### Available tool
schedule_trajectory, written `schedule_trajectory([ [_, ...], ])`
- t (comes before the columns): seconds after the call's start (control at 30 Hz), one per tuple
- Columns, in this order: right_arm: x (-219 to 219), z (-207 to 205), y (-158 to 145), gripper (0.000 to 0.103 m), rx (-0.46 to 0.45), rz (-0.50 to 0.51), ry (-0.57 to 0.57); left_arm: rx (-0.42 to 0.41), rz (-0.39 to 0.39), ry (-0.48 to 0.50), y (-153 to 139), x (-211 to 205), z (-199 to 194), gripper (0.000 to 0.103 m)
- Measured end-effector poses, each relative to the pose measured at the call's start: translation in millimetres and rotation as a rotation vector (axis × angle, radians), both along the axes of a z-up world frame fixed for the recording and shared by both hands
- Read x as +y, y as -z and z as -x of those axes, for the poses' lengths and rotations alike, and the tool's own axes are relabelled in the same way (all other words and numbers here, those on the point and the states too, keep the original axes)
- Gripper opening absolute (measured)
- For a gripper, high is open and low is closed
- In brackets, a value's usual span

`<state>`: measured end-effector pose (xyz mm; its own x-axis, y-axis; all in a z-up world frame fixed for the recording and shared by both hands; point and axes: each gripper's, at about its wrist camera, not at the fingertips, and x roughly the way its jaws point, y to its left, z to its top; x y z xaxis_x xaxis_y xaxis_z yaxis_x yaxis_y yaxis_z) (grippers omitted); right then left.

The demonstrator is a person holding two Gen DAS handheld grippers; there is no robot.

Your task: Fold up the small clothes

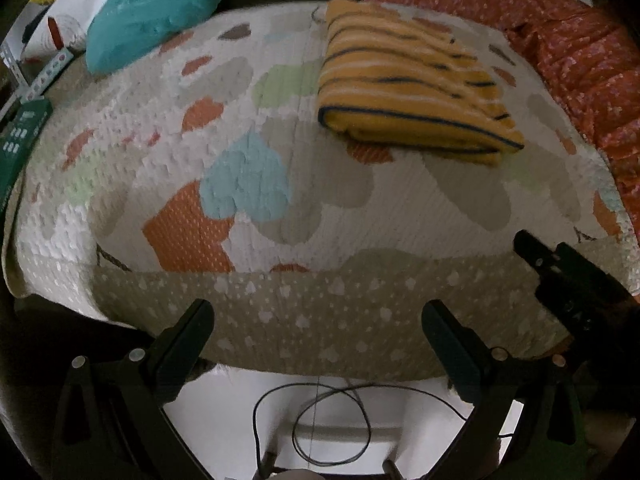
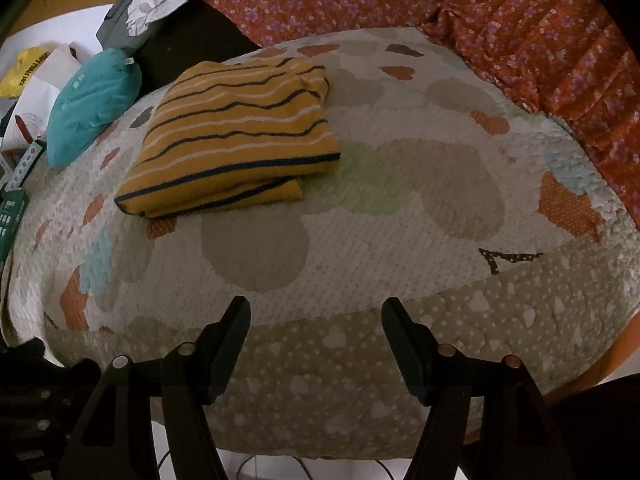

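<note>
striped garment (image 2: 236,144), mustard yellow with dark and white lines, lies folded into a thick rectangle on a quilted mat (image 2: 360,248) printed with hearts. both grippers hover near the mat's near edge, apart from the cloth and holding nothing. the right gripper (image 2: 316,320) has its jaws spread wide; the folded piece sits ahead of it and off to its left, well apart from the fingertips. the left gripper (image 1: 318,320) is also wide apart; from it the garment (image 1: 412,84) lies ahead and to the right, toward the far side of the mat (image 1: 360,208). the rectangle's long side runs roughly across both views, its navy-trimmed folded edge facing the grippers. the piece lies between the two lines of reach, and neither hand looks clearly nearer. a teal pouch (image 1: 152,12) rests at the mat's far left corner, and orange floral fabric (image 2: 520,20) is heaped beyond the far right edge. folding of this piece looks finished.
</note>
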<state>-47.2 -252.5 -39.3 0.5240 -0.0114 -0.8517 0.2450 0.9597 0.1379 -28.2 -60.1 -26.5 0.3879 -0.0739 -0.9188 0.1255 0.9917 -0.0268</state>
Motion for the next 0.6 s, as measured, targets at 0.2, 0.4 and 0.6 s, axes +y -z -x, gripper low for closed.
schedule_trajectory([
  [0.2,1,0,4,0.073,0.014,0.018,0.000,0.042,0.009,-0.026,16,11,-1,0.103],
  [0.4,10,0,8,0.073,0.024,0.057,-0.024,0.082,0.033,-0.048,30,24,-4,0.103],
  [0.6,26,-1,9,0.073,0.011,0.122,-0.082,0.083,0.066,-0.066,34,34,-8,0.103],
])
